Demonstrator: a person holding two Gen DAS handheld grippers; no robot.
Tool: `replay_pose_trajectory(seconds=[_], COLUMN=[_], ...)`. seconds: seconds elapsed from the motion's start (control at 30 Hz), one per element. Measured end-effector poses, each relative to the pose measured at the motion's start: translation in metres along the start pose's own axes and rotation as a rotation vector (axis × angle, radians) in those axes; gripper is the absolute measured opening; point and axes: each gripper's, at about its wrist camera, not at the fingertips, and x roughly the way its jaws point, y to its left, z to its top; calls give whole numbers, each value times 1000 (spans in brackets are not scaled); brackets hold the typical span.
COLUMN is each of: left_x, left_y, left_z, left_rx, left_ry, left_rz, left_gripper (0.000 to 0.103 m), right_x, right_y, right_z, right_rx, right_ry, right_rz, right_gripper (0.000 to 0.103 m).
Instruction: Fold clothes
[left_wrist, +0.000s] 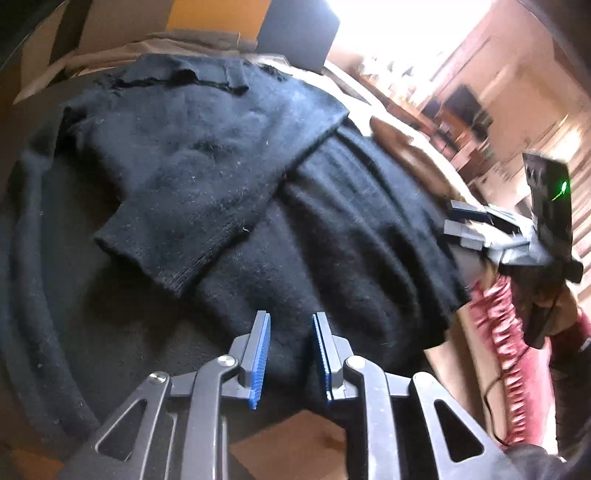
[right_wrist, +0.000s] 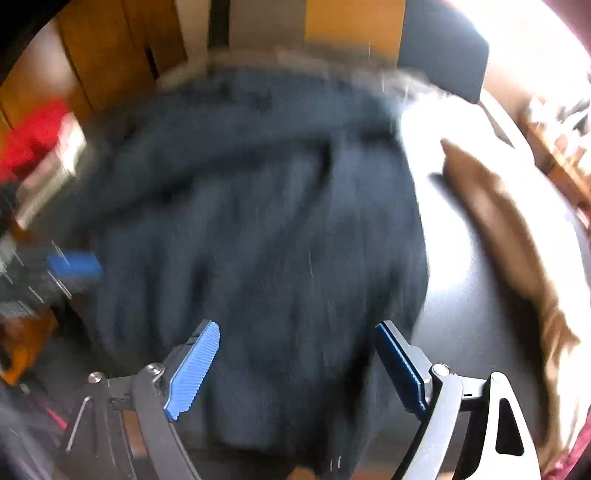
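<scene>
A black knitted sweater (left_wrist: 221, 166) lies spread on the table, one sleeve (left_wrist: 207, 206) folded slantwise across its body. My left gripper (left_wrist: 291, 315) hovers over the sweater's near hem, its blue pads a little apart with nothing between them. At the sweater's right edge my right gripper (left_wrist: 452, 218) points in from the side. In the blurred right wrist view the sweater (right_wrist: 258, 221) fills the middle, and the right gripper (right_wrist: 297, 328) stands wide open above it, empty. A blue pad of the left gripper (right_wrist: 74, 266) shows at the left.
A brown cloth (left_wrist: 391, 136) (right_wrist: 498, 221) lies on the pale table (right_wrist: 461, 295) right of the sweater. A dark chair back (left_wrist: 295, 29) stands behind the table. A red object (right_wrist: 33, 136) sits far left. The person's pink ruffled sleeve (left_wrist: 498, 332) is at the right.
</scene>
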Motion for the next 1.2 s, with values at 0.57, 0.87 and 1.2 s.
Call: replay_pose_trajectory(seconds=[0.57,0.87,1.2], left_x=[-13,-23,-41], left_y=[40,46,39], left_z=[-15,-16,0], left_rx=[-83,-85,-51], left_ry=[-29,-20,-77], left_rz=[-109,-105,32], left_gripper=[20,21,24], right_x=[137,111,-42], right_y=[56,26,-182], right_z=[89,123,135], right_rx=[302,407,515], right_ry=[-35,-191,-439], right_rz=[495,378,-185], right_gripper=[62,9,16])
